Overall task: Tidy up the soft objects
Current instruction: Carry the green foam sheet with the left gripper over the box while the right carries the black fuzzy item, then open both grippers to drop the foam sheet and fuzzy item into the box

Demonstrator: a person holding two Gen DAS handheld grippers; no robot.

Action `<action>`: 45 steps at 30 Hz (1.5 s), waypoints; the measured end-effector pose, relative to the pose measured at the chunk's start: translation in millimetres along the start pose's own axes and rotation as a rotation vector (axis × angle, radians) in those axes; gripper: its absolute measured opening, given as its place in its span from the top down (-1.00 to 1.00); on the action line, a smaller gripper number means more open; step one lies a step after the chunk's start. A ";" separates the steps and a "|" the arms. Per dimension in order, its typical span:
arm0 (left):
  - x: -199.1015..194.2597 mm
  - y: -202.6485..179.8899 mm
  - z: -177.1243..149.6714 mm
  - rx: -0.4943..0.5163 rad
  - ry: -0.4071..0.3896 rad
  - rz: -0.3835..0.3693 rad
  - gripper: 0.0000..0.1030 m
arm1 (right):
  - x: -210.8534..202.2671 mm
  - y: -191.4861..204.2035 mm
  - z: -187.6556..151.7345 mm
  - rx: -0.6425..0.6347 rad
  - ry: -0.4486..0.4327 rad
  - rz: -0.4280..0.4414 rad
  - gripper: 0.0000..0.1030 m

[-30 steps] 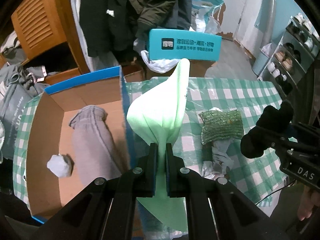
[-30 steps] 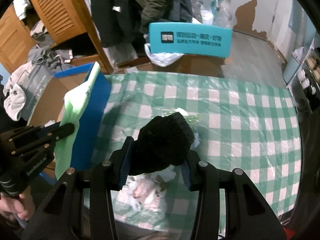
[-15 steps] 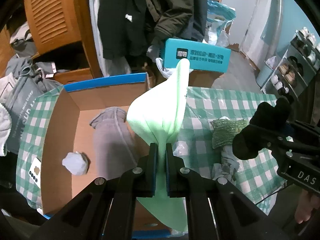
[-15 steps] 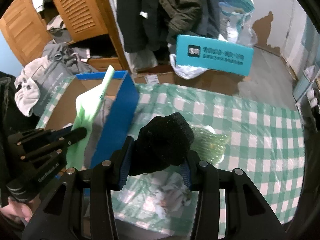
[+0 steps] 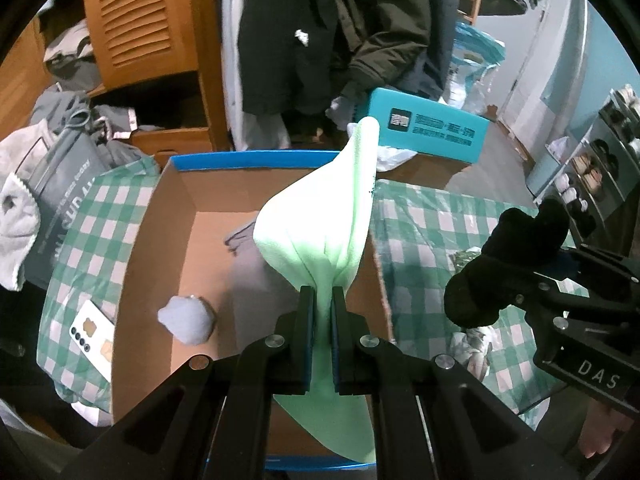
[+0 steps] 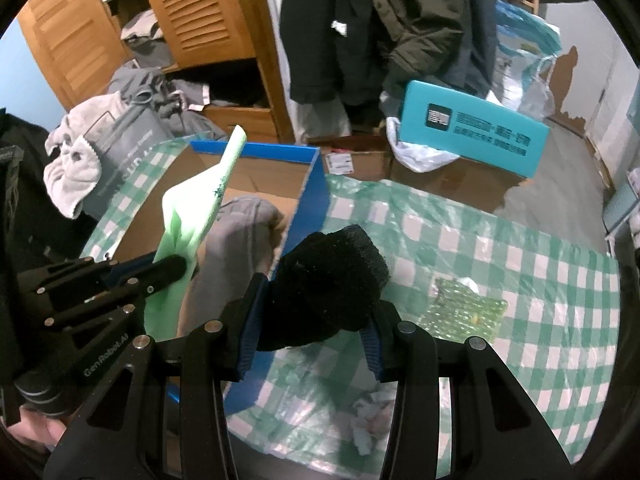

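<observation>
Cluttered room with louvred wooden doors, hanging dark coats and a table under a green-checked cloth.

Left gripper: jaws pinched nearly together on a pale green cloth, which bunches at the pads, fans out above them to a narrow tip and trails below the fingers. Gripper and cloth are above the open cardboard box with blue outer walls. On the box floor lie a grey garment, partly hidden behind the cloth, and a small pale bluish wad, apart from each other. Left of the box a phone lies on the checked cloth.

Right gripper: jaws part-way open and clamped on a black knitted bundle, whose bulk fills the gap between the blue pads and stands out beyond them. It is held above the table just right of the box's blue wall. Beyond it on the table lies a green sparkly piece; nearer the camera, a crumpled white-grey piece.

Behind the table: a teal box with printed text, resting on brown cartons. At far left, a grey bag draped with a pale towel.
</observation>
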State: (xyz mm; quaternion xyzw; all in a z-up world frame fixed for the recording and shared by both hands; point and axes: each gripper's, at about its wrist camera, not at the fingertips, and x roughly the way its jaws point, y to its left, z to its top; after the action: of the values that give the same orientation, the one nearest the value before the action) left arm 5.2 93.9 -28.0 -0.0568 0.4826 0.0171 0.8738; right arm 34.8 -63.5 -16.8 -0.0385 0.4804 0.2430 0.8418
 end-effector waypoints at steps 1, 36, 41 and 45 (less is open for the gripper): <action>0.1 3.3 -0.1 -0.007 0.001 0.001 0.86 | 1.8 3.8 1.1 -0.006 0.002 0.002 0.17; 14.2 65.2 -10.8 -0.112 0.058 0.098 0.79 | 55.9 72.0 13.4 -0.089 0.117 0.055 0.01; 14.9 63.9 -10.6 -0.108 0.061 0.101 0.68 | 52.1 66.5 12.8 -0.077 0.103 0.048 -0.24; 12.1 59.2 -10.0 -0.095 0.040 0.103 0.47 | 48.0 58.8 11.1 -0.063 0.095 0.040 -0.27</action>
State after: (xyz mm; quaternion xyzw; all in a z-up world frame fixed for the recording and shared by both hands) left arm -1.8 151.2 -48.5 -0.0735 0.5011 0.0836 0.8582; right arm 37.5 9.4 -40.6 -0.0670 0.5126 0.2726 0.8115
